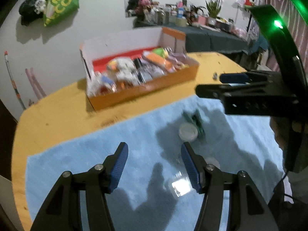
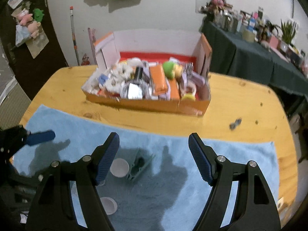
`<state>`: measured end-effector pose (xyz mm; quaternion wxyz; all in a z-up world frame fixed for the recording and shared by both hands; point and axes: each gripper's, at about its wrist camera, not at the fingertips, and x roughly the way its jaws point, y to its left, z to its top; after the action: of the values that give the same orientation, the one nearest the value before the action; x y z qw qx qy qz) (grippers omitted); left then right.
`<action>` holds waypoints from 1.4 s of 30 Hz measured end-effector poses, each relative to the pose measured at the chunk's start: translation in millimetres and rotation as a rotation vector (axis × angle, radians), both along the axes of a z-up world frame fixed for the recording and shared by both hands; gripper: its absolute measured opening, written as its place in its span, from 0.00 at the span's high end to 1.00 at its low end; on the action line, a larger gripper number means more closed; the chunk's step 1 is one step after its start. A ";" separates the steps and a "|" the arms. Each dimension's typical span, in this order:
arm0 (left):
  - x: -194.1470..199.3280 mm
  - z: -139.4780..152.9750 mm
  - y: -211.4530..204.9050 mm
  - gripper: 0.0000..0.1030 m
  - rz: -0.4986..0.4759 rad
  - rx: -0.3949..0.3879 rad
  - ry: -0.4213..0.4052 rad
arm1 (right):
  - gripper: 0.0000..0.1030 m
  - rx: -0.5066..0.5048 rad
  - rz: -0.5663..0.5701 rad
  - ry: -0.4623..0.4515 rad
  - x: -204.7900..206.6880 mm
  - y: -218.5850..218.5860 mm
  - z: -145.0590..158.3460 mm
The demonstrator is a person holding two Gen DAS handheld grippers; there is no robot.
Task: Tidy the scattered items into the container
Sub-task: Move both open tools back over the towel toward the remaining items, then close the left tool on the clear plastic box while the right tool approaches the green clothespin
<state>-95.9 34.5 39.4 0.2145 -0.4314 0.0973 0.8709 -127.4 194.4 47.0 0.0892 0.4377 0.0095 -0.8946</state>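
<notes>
Orange box (image 2: 146, 104) crammed; both hand-held grippers (image 1: 154, 154) (image 2: 154, 144) spread, empty; green bag (image 1: 61, 2) lettering partly legible.

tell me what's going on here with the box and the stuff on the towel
A person holds a gripper in each hand over a blue towel on a wooden table. Both the left gripper and the right gripper are open and hold nothing. The orange cardboard box beyond the towel is already packed with items. On the towel lie a green clip-like thing, blurred, and two white round lids. A small dark item sits on the bare table.
</notes>
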 end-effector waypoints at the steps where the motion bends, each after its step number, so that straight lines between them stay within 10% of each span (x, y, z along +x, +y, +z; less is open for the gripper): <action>1: 2.4 -6.4 0.7 0.42 -0.011 -0.002 -0.015 | 0.29 0.000 -0.002 -0.015 -0.5 -0.7 -5.4; 42: 19.0 -33.4 -4.6 0.42 -0.046 0.009 -0.097 | 0.29 0.060 -0.094 -0.110 5.6 16.6 -54.3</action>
<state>-76.8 29.9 6.0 0.2412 -0.4696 0.0927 0.8443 -121.8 210.9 -7.3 0.0344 0.4885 0.0110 -0.8718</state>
